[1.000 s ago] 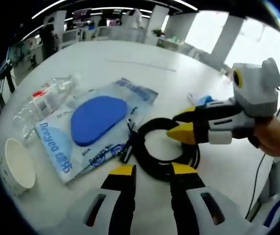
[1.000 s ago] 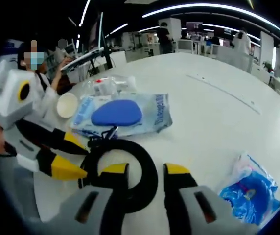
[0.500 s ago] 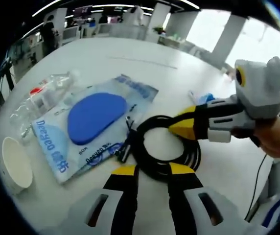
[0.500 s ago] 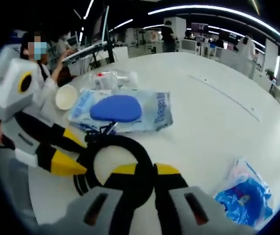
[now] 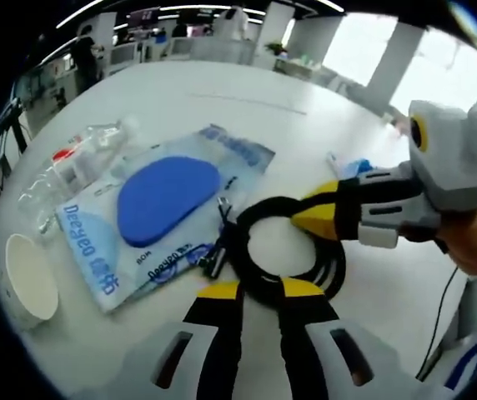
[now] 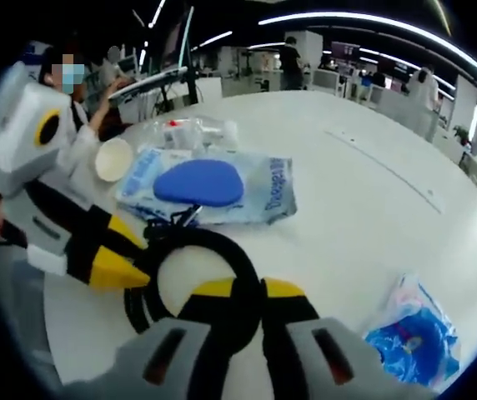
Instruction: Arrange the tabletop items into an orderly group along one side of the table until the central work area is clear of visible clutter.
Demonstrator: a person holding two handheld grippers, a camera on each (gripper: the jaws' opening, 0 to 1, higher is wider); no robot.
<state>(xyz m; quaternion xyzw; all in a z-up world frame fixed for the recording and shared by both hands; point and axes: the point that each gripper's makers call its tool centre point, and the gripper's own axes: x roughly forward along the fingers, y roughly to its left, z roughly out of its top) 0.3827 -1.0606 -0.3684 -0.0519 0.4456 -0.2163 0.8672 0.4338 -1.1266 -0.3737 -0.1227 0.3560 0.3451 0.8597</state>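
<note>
Right gripper [image 6: 247, 290]: jaws clamped on black cable coil [image 6: 222, 254], bottom centre.
Left gripper [image 5: 261, 292]: jaws nearly together around the coil's near edge [image 5: 259, 287].
Blue packet [image 5: 159, 208]: centre-left, touching the coil.
Paper cup [image 5: 26, 279]: lower left.
Plastic bottle [image 5: 76, 162]: upper left, beside packet.
Table [image 5: 180, 104]: white.

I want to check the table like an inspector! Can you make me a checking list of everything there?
Surface: white table, mostly bare.
Job's things: black cable coil; packet with blue pad; paper cup; crumpled clear plastic bottle; blue plastic bag.
Clutter: nothing seen beyond these.
Grippers: right gripper shut on the coil; left gripper shut on the coil's opposite side.
Cables: the coil; thin wire at table edge.
Surroundings: open office, people behind.
</note>
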